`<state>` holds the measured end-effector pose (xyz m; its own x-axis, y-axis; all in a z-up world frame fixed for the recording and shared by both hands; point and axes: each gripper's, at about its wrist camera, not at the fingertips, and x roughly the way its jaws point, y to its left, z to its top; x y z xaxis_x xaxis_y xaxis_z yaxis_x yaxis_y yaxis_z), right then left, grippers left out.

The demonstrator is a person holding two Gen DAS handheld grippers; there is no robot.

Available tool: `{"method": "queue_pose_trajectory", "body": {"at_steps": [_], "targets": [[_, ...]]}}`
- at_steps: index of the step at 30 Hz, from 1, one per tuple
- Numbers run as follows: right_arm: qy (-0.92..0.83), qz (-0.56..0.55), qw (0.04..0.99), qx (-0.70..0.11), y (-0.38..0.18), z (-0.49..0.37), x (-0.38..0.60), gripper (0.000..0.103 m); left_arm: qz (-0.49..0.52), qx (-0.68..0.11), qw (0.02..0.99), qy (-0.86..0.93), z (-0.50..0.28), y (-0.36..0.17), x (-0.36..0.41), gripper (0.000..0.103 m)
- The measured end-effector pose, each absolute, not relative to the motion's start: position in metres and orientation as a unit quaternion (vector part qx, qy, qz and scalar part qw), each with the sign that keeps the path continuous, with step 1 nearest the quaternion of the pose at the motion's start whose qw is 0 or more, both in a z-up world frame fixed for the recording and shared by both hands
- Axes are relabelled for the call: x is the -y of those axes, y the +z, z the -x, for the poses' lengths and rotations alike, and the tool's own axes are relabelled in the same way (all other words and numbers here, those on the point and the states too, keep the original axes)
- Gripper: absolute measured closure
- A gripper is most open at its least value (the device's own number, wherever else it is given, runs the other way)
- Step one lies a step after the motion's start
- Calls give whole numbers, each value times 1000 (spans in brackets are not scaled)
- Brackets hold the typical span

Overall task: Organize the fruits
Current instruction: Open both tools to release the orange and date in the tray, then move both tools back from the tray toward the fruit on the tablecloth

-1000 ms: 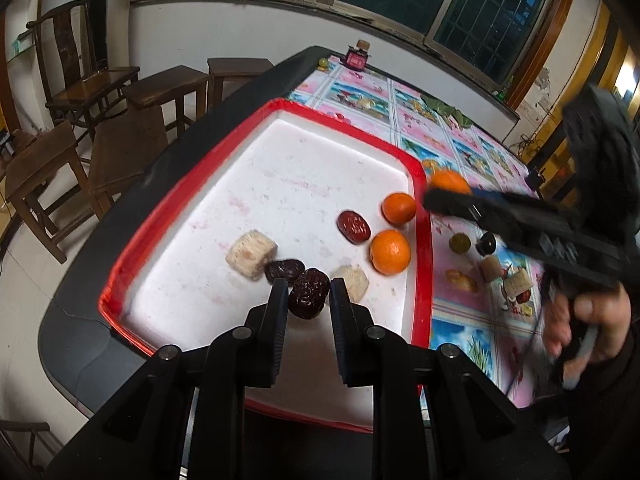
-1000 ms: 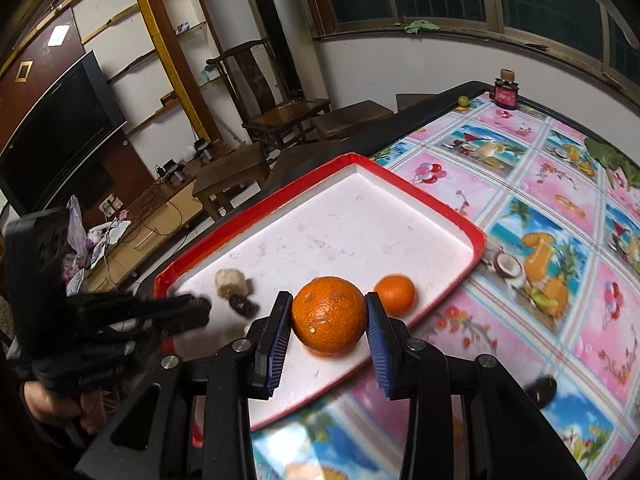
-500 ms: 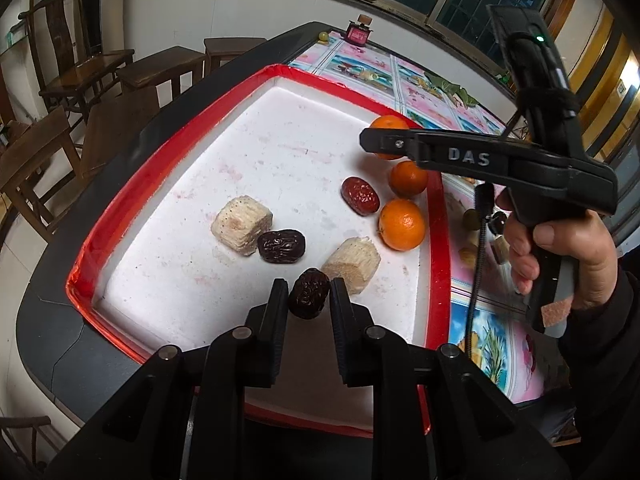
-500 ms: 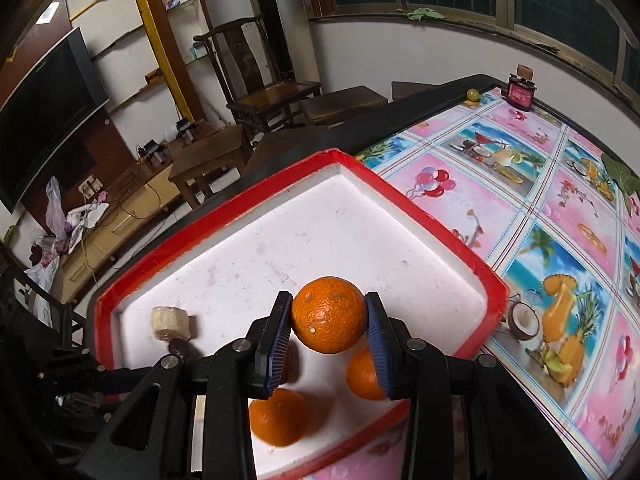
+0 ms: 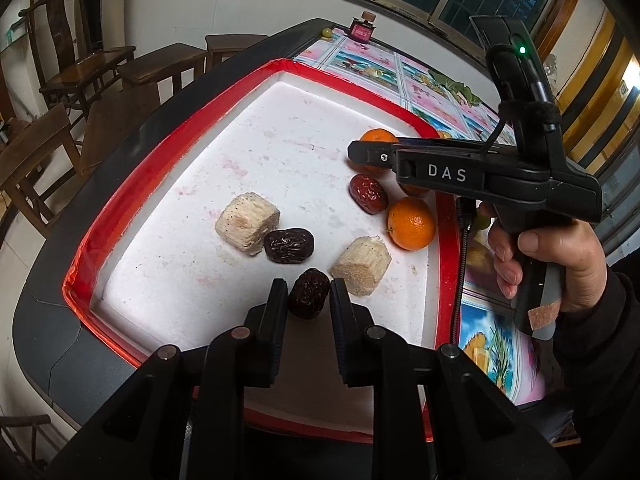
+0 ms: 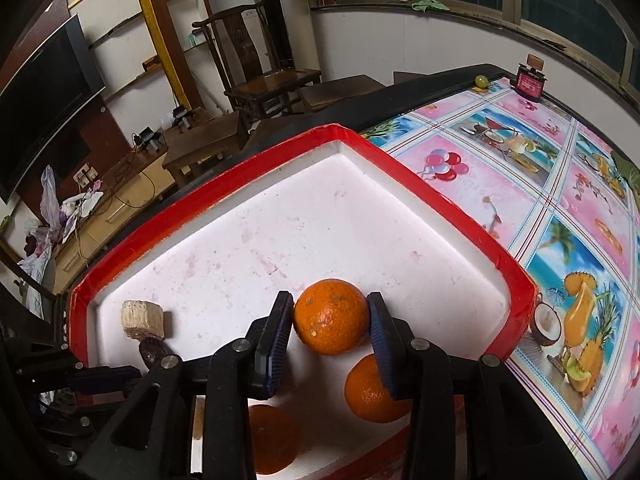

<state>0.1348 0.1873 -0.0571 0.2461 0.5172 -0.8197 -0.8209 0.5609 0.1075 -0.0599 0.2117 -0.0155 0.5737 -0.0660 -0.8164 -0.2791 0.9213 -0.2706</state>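
Up front in the left wrist view, the left gripper [image 5: 308, 294] clamps a dark date [image 5: 309, 293] above the tray [image 5: 168, 140] near its front edge, between two pale blocks; another date [image 5: 289, 245] lies just beyond. Over in the right wrist view, the right gripper [image 6: 330, 318] grips an orange [image 6: 331, 316] above the tray's right edge, two more oranges below it.

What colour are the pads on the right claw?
Blue pads, clearest in the right wrist view, either side of the orange.
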Motion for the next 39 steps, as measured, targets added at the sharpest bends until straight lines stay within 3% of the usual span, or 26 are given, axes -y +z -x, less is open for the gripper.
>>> {"method": "queue_pose_trajectory", "body": {"at_steps": [3,4,5,6,7,8,11,15,27,39], "targets": [[436,168,770,-435,-55,-132,-185,54,188,-458,866,63,60,-15,-212,83],[437,163,770,-435,-53,-131,-183,51,188,-458,867,63,60,-14,-212,77],[438,159,770,-435,-51,-130,-182,45,186,-455,868,64,60,-13,-212,67],[442,153,771,-432,-47,-128,-179,44,183,-453,870,66,61,-11,-211,58],[443,149,772,-430,-44,-126,-177,43,183,-450,871,72,63,-9,-211,41],[446,144,773,-427,-39,-124,-173,42,184,-446,873,75,63,-8,-211,33],[453,133,776,-418,-24,-113,-161,34,190,-443,873,79,66,-5,-212,32],[463,123,779,-403,-7,-98,-142,30,193,-440,873,86,70,-2,-214,32],[466,97,785,-396,17,-59,-75,23,189,-418,885,79,72,26,-196,32],[417,58,799,-429,6,-45,20,19,168,-414,894,21,52,43,-147,31]]}}
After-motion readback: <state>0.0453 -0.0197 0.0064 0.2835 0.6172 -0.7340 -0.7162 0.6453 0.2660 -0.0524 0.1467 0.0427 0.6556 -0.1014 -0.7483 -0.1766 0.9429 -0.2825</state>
